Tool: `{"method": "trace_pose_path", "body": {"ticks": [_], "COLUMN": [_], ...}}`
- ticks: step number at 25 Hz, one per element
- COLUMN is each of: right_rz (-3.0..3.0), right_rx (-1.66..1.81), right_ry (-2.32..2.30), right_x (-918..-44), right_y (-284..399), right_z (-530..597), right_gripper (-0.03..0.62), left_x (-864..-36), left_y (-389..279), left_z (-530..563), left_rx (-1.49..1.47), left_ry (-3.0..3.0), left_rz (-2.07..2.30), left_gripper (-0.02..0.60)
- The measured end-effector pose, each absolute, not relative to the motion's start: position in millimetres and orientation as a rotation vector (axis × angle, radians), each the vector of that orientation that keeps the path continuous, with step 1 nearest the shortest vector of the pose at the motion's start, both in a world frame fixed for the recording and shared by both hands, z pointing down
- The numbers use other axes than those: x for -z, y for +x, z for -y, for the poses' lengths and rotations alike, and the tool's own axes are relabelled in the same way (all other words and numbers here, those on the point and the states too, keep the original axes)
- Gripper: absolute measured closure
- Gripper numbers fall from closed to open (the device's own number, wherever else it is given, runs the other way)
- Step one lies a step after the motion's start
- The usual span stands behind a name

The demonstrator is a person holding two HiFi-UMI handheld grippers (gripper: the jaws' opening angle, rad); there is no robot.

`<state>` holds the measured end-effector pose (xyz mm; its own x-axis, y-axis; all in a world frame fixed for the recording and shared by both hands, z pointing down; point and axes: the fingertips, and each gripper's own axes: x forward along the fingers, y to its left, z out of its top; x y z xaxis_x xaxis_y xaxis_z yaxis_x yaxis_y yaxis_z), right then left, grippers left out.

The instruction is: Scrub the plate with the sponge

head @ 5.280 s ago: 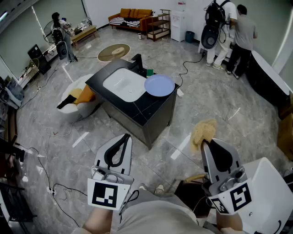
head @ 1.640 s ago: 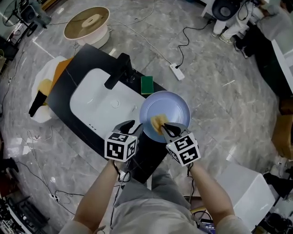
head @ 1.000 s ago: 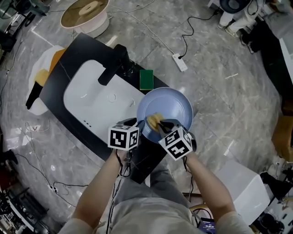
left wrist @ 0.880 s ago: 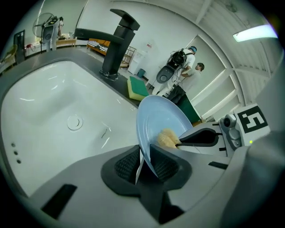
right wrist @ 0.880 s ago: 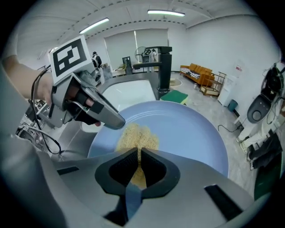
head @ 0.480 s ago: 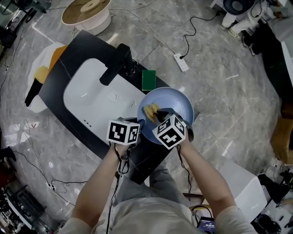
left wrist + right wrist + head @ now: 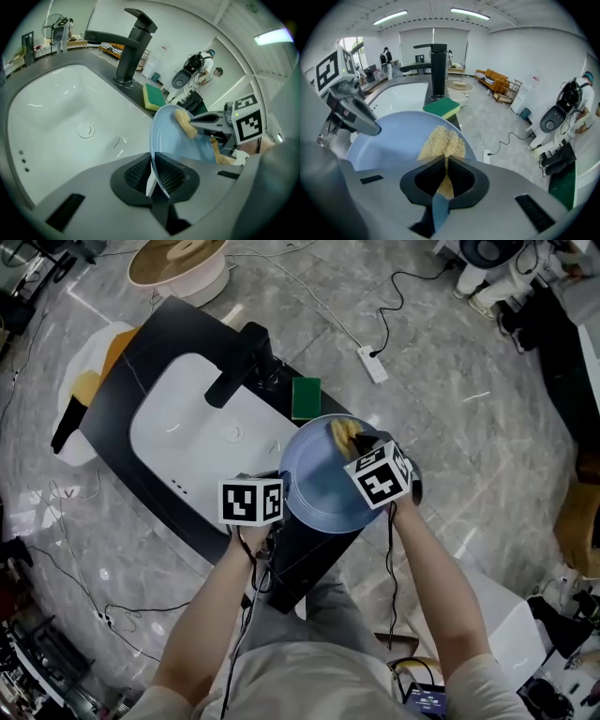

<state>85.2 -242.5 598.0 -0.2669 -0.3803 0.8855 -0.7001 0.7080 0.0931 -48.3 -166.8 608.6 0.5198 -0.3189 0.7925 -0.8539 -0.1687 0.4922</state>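
**Plate braced for scrubbing**
The left gripper had its jaws closing on the rim of the round pale-blue plate, tilting it beside the white basin — seemingly so the right gripper, clamped on the tan fibrous sponge, could press against its upper face.

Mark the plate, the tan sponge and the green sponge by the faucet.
plate (image 7: 323, 486), head view, bare blue middle of its face.
tan sponge (image 7: 440, 139), right gripper view, fibrous middle just above the jaws.
green sponge (image 7: 305, 397), head view, centre of its green top.
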Motion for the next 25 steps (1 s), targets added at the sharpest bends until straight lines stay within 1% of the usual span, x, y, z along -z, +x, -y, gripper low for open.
{"method": "trace_pose_path", "body": {"ticks": [3, 7, 10, 12, 16, 20, 25], "right_rz": [1.836, 1.770, 1.781, 1.798, 1.892, 1.971, 1.953], "right_rx": [-0.350, -0.274, -0.363, -0.419, -0.475, -0.469, -0.289], "right_ry": [0.833, 0.714, 0.609, 0.507, 0.340, 0.349, 0.371], "right_x": [-595.8, -597.1, -596.5, -595.8, -599.8, -604.0, -606.2], "right_y": [113.0, 126.7, 123.4, 110.5, 59.5, 23.7, 9.5], "right_z": [221.7, 177.2, 136.8, 107.1, 68.6, 85.8, 128.7], "right_gripper": [0.549, 0.551, 0.551, 0.553, 0.553, 0.551, 0.551], "left_x": [-607.5, -607.3, -607.3, -606.6, -605.8, -606.9, -606.9], "left_y": [-46.5, -45.1, -46.4, -46.1, -46.5, -45.8, -45.3], "left_z": [170.5, 172.7, 172.3, 172.6, 171.9, 168.1, 164.2], "left_rx": [-0.620, -0.620, -0.609, -0.599, -0.584, -0.589, -0.584], "left_ry": [1.719, 1.735, 1.725, 1.718, 1.708, 1.717, 1.712], "left_rz": [1.031, 1.075, 1.094, 1.103, 1.127, 1.106, 1.103], "left_gripper": [0.552, 0.555, 0.555, 0.555, 0.554, 0.555, 0.555]}}
